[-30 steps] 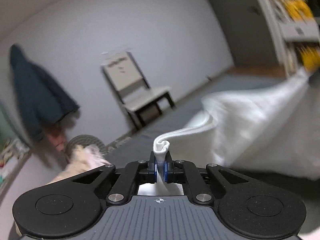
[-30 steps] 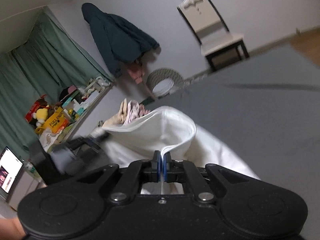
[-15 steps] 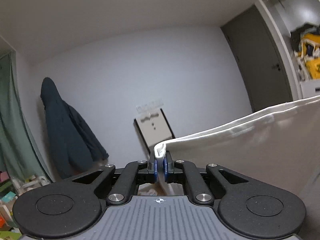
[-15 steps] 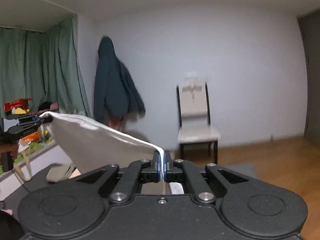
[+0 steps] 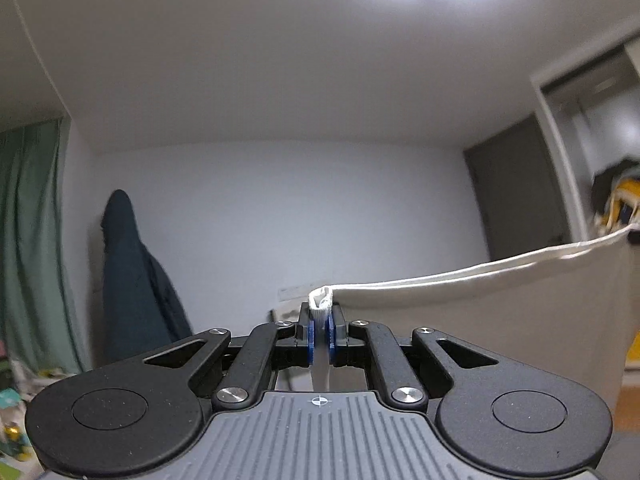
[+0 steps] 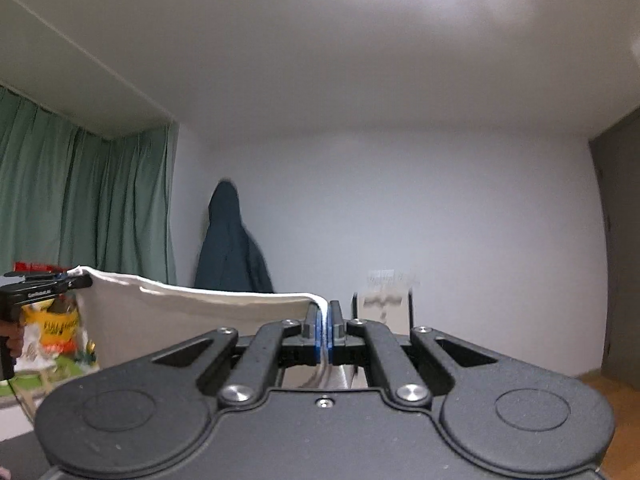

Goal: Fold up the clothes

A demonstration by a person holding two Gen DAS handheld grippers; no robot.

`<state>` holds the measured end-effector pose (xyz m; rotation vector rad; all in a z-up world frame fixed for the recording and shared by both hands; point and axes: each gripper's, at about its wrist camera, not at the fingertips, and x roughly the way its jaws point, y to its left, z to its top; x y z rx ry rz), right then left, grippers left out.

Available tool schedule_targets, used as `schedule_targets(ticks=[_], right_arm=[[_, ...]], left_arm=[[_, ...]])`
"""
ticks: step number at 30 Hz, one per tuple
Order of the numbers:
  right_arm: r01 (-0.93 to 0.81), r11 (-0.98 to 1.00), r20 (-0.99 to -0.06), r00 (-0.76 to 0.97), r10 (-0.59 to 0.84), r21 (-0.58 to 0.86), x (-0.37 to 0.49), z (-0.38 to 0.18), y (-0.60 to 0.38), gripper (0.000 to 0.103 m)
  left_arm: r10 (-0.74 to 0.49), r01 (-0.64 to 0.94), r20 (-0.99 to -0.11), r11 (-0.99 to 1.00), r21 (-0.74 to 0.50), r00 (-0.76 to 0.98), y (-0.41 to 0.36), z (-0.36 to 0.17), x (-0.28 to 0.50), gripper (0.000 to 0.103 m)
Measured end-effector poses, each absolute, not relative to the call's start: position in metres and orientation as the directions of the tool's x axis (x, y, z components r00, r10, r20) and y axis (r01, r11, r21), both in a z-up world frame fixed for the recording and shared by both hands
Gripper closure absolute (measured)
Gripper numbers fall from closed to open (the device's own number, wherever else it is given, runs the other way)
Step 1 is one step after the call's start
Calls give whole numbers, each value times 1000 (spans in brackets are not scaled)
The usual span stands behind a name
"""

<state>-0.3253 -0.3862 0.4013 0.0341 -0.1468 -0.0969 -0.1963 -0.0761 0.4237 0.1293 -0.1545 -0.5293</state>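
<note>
A white garment (image 5: 500, 312) hangs in the air, stretched by its top edge between my two grippers. My left gripper (image 5: 320, 320) is shut on one corner, where a small bunch of cloth pokes above the blue pads. The hem runs up to the right toward the other gripper at the frame's edge. In the right wrist view the same white garment (image 6: 180, 320) spans leftward from my right gripper (image 6: 325, 330), which is shut on the opposite corner. The left gripper (image 6: 76, 281) shows there at far left, held by a hand. The cloth's lower part is hidden.
A dark jacket (image 5: 132, 280) hangs on the far wall, also the dark jacket (image 6: 230, 244). Green curtains (image 6: 80, 208) cover the left side. A pale chair (image 6: 384, 308) stands by the wall. A grey door (image 5: 516, 192) is at right, cluttered shelves (image 6: 52, 332) at left.
Both grippers rose with the garment, lifting it off the grey surface. The cameras now point higher, showing ceiling, and the hem is pulled tauter between them.
</note>
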Motion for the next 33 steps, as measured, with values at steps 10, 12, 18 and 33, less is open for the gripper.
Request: schedule_targets(ticks=[10, 12, 18, 33], right_arm=[[154, 988, 305, 941, -147, 0, -347, 450, -373, 100], [140, 990, 276, 952, -135, -1, -341, 446, -372, 100], [82, 996, 101, 992, -79, -26, -313, 401, -356, 99], [39, 999, -163, 986, -40, -9, -307, 319, -323, 99]], left_arm=[[-524, 506, 286, 851, 139, 802, -69, 503, -204, 97], [-505, 487, 314, 862, 141, 804, -68, 510, -205, 97], [-547, 530, 203, 837, 137, 812, -73, 497, -197, 97], [-788, 760, -299, 607, -234, 538, -62, 209, -123, 7]])
